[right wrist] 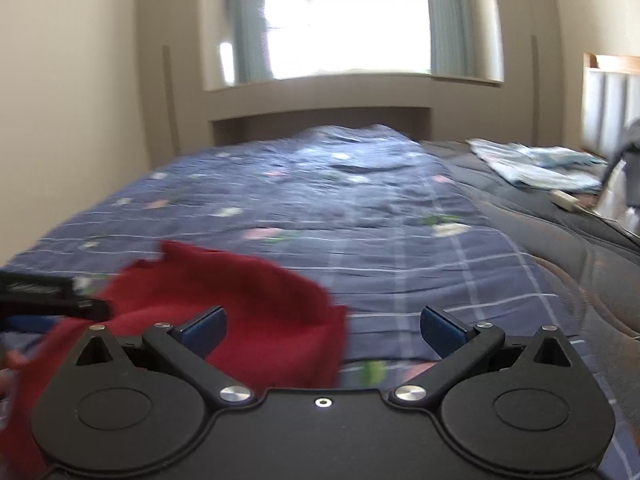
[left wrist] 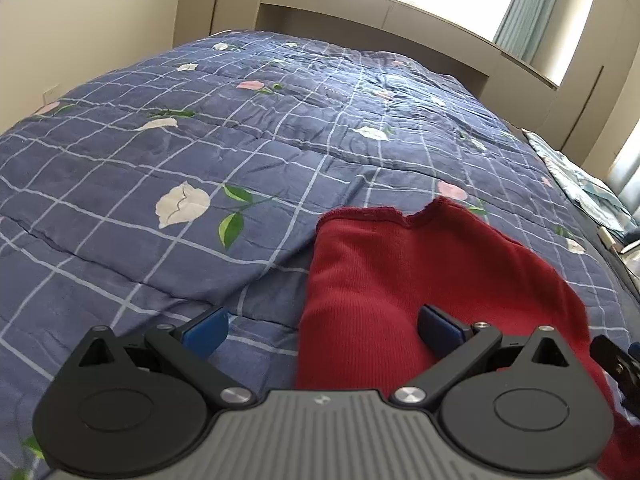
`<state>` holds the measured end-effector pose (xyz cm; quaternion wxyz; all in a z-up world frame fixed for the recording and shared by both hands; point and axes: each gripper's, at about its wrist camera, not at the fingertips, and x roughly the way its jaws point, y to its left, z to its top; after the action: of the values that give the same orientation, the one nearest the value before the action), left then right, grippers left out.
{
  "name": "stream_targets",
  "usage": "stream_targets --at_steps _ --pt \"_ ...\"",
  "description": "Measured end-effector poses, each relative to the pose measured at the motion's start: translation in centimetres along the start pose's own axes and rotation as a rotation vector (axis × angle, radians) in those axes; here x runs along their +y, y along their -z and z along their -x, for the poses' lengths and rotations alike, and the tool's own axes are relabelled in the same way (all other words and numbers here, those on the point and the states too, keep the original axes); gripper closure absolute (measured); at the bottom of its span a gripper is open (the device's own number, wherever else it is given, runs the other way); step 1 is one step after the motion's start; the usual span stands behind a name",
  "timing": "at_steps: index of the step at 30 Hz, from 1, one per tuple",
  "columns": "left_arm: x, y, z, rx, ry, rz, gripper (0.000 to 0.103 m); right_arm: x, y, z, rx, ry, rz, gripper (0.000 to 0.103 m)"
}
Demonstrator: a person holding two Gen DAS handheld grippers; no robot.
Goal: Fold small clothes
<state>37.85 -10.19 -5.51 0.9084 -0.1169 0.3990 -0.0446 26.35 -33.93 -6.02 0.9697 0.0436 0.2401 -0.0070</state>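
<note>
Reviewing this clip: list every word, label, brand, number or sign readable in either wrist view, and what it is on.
No text can be read in either view.
Left gripper body: one small pale mark, too small to read.
Black bar at the left edge of the right wrist view: a faint print, too blurred to read.
Red garment and blue checked quilt: no lettering visible.
</note>
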Motion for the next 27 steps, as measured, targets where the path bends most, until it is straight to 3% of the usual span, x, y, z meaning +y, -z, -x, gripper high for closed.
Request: stream_targets --at_steps 4,8,12,15,20,27 --pt "0.1 0.3 1.9 0.007 0.049 -0.013 0.000 2.3 1.2 1.9 0.037 -0.042 0.070 0.000" --pt "0.4 1.5 3.6 0.021 0.063 -0.044 0.000 2.6 3.8 3.2 0.044 0.124 0.163 0.000" --pt "0.8 3.2 4.6 0.025 0.084 -0.093 0.001 -0.1 5.0 4.5 0.064 0.104 -0.001 0.000" --pt "1.8 3.5 4.9 0.044 0.121 -0.067 0.001 -1.5 5.9 4.4 0.095 0.068 -0.114 0.000" --pt "3.0 3.9 4.9 0.080 0.148 0.011 0.001 -1.0 6.4 4.6 0.084 0.079 -0.096 0.000" --pt "2.5 3.7 5.2 0.086 0.118 0.004 0.001 -1.6 6.4 4.5 0.083 0.063 -0.119 0.000"
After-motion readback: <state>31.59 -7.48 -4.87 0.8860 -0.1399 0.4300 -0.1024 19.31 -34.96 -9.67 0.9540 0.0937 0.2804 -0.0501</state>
